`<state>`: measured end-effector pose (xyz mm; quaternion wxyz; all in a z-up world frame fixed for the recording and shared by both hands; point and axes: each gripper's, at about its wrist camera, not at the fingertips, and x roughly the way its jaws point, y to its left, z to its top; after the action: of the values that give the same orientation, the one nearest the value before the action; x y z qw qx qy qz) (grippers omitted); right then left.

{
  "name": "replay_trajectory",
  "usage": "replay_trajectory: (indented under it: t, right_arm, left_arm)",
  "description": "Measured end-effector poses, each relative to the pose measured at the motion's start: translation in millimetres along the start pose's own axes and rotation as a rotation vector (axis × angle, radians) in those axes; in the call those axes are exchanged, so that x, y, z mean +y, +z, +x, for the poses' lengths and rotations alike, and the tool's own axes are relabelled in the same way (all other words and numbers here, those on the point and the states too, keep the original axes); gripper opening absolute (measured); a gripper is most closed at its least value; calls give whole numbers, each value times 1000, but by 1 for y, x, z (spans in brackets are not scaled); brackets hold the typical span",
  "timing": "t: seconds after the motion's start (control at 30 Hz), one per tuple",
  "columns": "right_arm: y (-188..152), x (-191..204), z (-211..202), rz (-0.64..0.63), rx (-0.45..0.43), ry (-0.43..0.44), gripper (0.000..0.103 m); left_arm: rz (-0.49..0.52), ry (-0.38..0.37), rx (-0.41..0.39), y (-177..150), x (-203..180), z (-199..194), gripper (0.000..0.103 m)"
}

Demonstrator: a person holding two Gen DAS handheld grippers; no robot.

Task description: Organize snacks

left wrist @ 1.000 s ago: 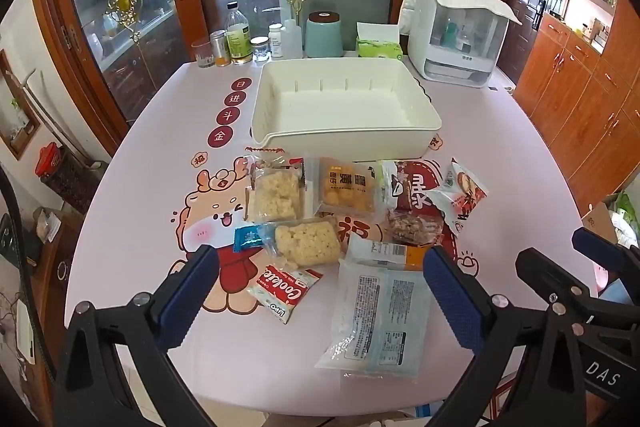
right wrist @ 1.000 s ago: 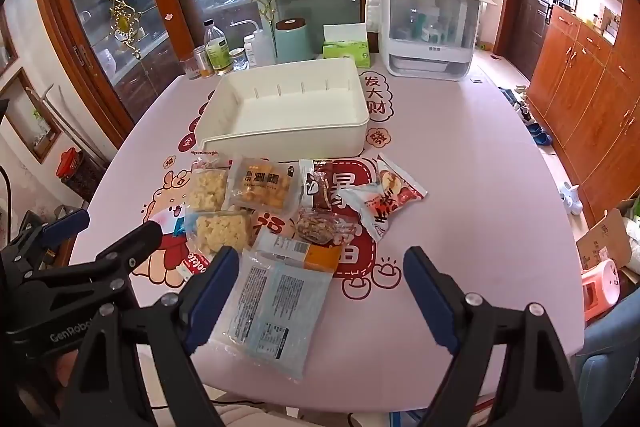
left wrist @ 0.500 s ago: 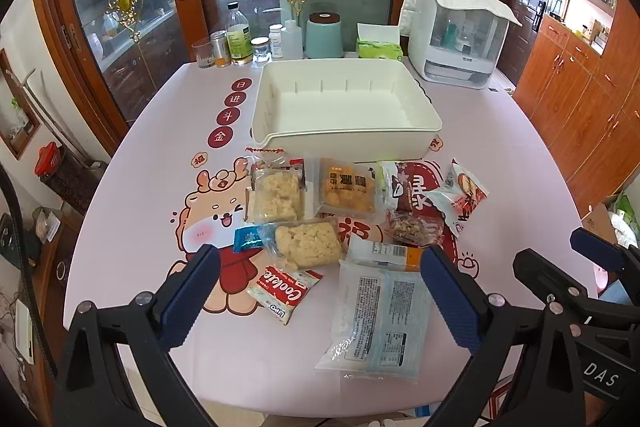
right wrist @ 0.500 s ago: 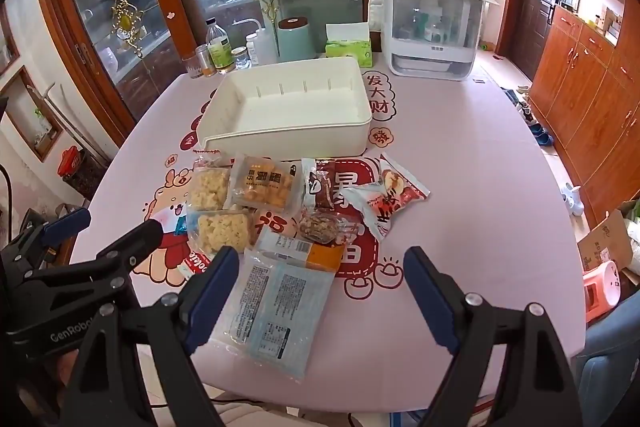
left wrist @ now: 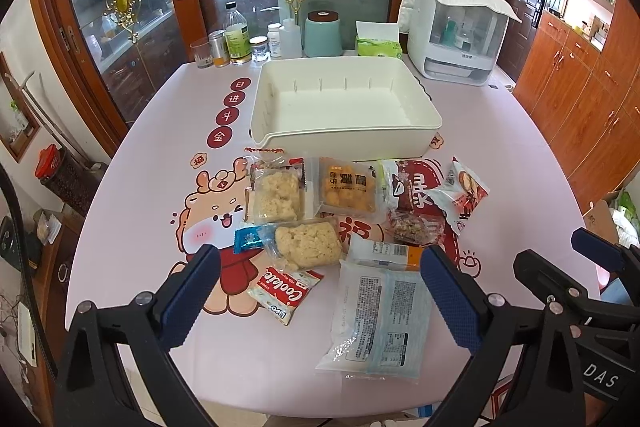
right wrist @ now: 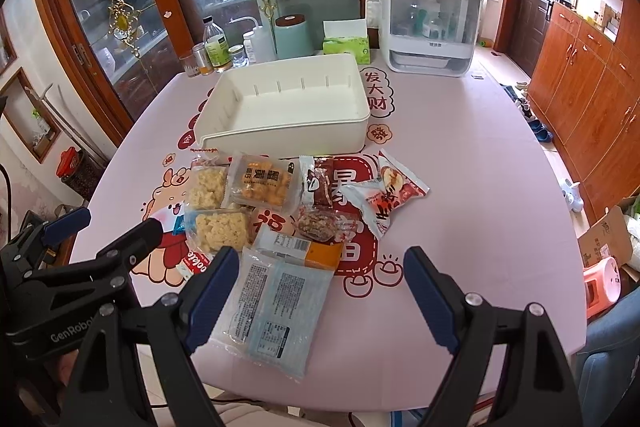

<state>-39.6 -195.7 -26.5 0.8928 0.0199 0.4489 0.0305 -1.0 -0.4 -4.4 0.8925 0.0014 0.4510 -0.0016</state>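
Observation:
Several snack packets lie in a cluster on the pink table in front of an empty white bin (left wrist: 344, 143) (right wrist: 280, 139). Among them are two pale rice-cake packs (left wrist: 276, 193), an orange pastry pack (left wrist: 346, 189), a Cookie packet (left wrist: 285, 290), a red and white packet (left wrist: 462, 195) and a large clear flat pack (left wrist: 380, 319) (right wrist: 276, 307) nearest me. My left gripper (left wrist: 320, 297) hovers open above the Cookie packet and the flat pack, holding nothing. My right gripper (right wrist: 318, 299) stands open above the flat pack's right side, also with nothing between its fingers.
Bottles and jars (left wrist: 236, 39), a teal canister (left wrist: 323, 33), a green tissue box (left wrist: 378, 45) and a white covered appliance (left wrist: 456, 31) line the table's far edge. Wooden cabinets (right wrist: 592, 75) stand at right, with a pink stool (right wrist: 602, 281) on the floor.

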Motion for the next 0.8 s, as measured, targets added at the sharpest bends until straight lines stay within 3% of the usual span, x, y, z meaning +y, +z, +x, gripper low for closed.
replay_trajectory:
  t: [0.8]
  right_arm:
    - [-5,1,4,1,6,5,85]
  left_arm:
    - [2,3,5,-4,5,4,99]
